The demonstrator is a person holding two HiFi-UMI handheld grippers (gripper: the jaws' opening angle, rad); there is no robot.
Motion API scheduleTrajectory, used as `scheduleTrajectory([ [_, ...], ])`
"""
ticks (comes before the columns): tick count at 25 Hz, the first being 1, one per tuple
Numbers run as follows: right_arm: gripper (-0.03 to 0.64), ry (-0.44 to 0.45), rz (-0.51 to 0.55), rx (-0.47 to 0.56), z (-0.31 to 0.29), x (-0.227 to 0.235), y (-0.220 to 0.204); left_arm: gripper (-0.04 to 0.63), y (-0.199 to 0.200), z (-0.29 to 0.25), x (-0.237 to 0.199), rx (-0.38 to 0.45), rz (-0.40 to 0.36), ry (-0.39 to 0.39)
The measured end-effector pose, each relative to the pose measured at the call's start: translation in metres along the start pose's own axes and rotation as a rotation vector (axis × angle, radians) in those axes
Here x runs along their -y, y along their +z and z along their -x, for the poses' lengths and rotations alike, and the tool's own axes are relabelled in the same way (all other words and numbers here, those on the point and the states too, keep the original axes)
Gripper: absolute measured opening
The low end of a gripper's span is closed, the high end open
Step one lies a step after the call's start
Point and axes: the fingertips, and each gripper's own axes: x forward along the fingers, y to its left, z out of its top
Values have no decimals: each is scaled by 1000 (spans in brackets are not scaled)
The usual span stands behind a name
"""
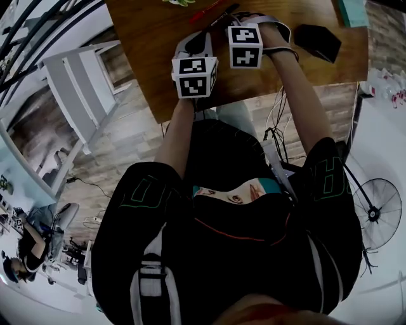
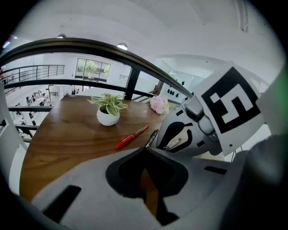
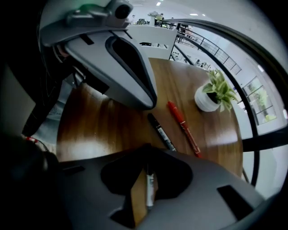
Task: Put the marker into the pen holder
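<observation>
A black marker (image 3: 161, 131) and a red marker (image 3: 183, 127) lie side by side on the wooden table (image 3: 99, 126). In the head view the red marker (image 1: 206, 11) and the black marker (image 1: 225, 14) sit at the table's far edge. My right gripper (image 3: 146, 146) is shut, its tips just short of the black marker; a thin pale sliver shows behind the tips and I cannot tell what it is. My left gripper (image 2: 145, 148) is shut and holds nothing, close beside the right gripper (image 2: 163, 143). A black object (image 1: 317, 39), perhaps the pen holder, lies to the right.
A small white pot with a green plant (image 2: 108, 116) stands beyond the markers, and a pink flower (image 2: 158, 104) lies further right. A teal thing (image 1: 351, 11) is at the table's far right corner. A dark railing (image 2: 112, 49) runs behind the table.
</observation>
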Motion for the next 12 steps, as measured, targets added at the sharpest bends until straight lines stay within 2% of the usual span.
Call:
scheduleTrajectory([
  [1,51,20,-13,5,-1,0,1,6,-1,2,0,1,0,8],
  [5,66,47,-76,47,1,0,2,6,-2,11,-1,8,5,48],
  [12,64,-45,-198,154,12,3,1,6,5,19,-8,37,22,103],
])
